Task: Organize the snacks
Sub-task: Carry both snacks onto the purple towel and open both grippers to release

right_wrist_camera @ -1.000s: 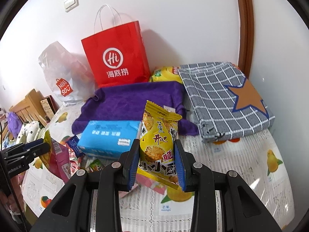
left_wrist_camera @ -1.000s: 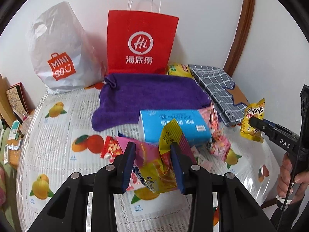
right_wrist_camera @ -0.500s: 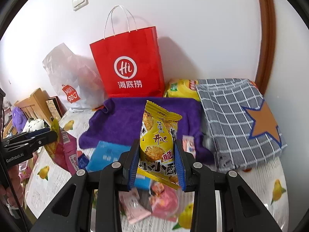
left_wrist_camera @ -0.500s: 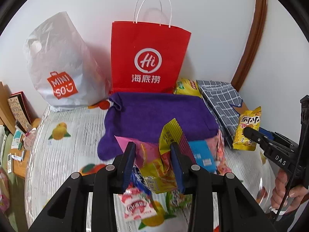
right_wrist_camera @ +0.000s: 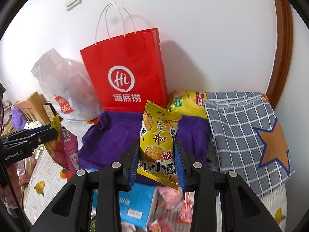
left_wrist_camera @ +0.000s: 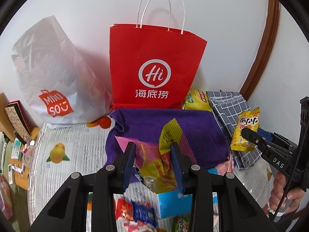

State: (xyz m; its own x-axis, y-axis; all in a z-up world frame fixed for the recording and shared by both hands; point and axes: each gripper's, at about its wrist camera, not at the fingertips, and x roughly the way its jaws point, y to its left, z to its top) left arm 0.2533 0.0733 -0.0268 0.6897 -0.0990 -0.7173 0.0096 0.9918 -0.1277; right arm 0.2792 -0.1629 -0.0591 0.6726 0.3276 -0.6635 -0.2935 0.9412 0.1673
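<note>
My left gripper [left_wrist_camera: 152,156] is shut on a bunch of snack packets [left_wrist_camera: 154,164], pink and yellow, held above the purple towel [left_wrist_camera: 193,127]. My right gripper [right_wrist_camera: 156,159] is shut on a yellow rice-cracker packet [right_wrist_camera: 157,137], held upright over the towel [right_wrist_camera: 115,135]. Each gripper shows in the other view: the right one with its packet [left_wrist_camera: 244,133] at the right, the left one with its packets [right_wrist_camera: 58,135] at the left. A red paper bag [left_wrist_camera: 154,67] stands open against the wall behind the towel; it also shows in the right wrist view [right_wrist_camera: 127,71].
A white MINISO bag [left_wrist_camera: 52,85] leans left of the red bag. A yellow chip bag [right_wrist_camera: 189,102] and a grey checked cloth [right_wrist_camera: 245,127] lie at the right. A blue tissue box [right_wrist_camera: 133,206] and several loose snacks [left_wrist_camera: 135,210] lie on the fruit-print tablecloth [left_wrist_camera: 77,154] below the grippers.
Both grippers have risen and moved forward toward the red bag with their packets. The bag looms larger; the tissue box and loose snacks have dropped to the bottom of both views.
</note>
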